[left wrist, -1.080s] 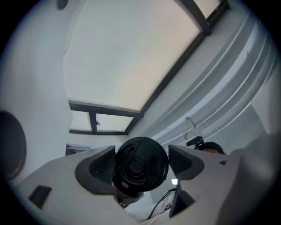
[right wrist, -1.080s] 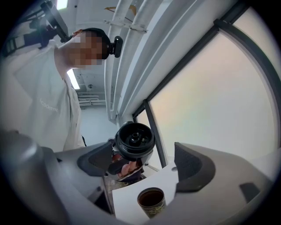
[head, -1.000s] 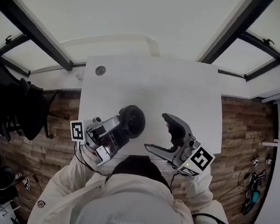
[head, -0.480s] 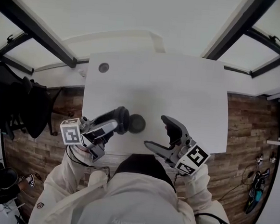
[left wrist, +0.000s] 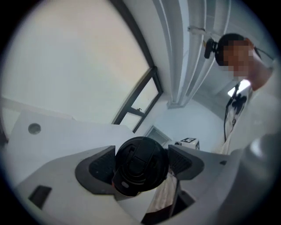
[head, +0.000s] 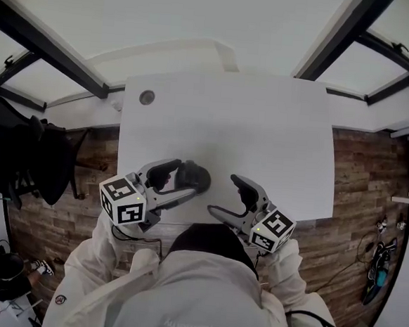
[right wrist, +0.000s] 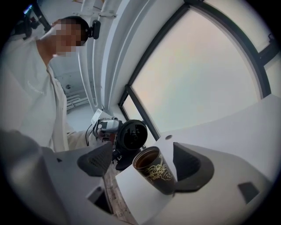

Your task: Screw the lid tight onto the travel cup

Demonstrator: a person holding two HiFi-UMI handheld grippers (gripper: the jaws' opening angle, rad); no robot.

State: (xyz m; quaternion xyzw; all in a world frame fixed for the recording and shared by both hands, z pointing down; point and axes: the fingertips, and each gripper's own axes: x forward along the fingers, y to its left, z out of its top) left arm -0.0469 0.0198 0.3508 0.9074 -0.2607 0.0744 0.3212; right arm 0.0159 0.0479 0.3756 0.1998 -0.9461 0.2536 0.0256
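Observation:
The black lid (left wrist: pixel 140 165) sits clamped between my left gripper's (left wrist: pixel 141 160) pads, its flip-top face toward that camera. In the right gripper view the lid (right wrist: pixel 131 135) shows as a round black disc facing me. In front of it a dark travel cup (right wrist: pixel 158 176) with a gold pattern stands open-mouthed on the table near the front edge. The cup is just beyond my right gripper (right wrist: pixel 142 160), close to the far jaw, and the jaws stand wide apart. From above, the left gripper (head: pixel 187 178) and right gripper (head: pixel 222 194) face each other low over the table; lid and cup merge into one dark blob there.
The white table (head: pixel 263 129) has a round cable hole (head: pixel 147 97) at its far left. A black chair (head: pixel 29 152) stands on the wooden floor to the left. My body is tight against the table's near edge (head: pixel 185 225).
Both grippers have come down toward the table. The left one has rolled, so its marker cube now faces up and the lid no longer shows broad-side to the head camera.

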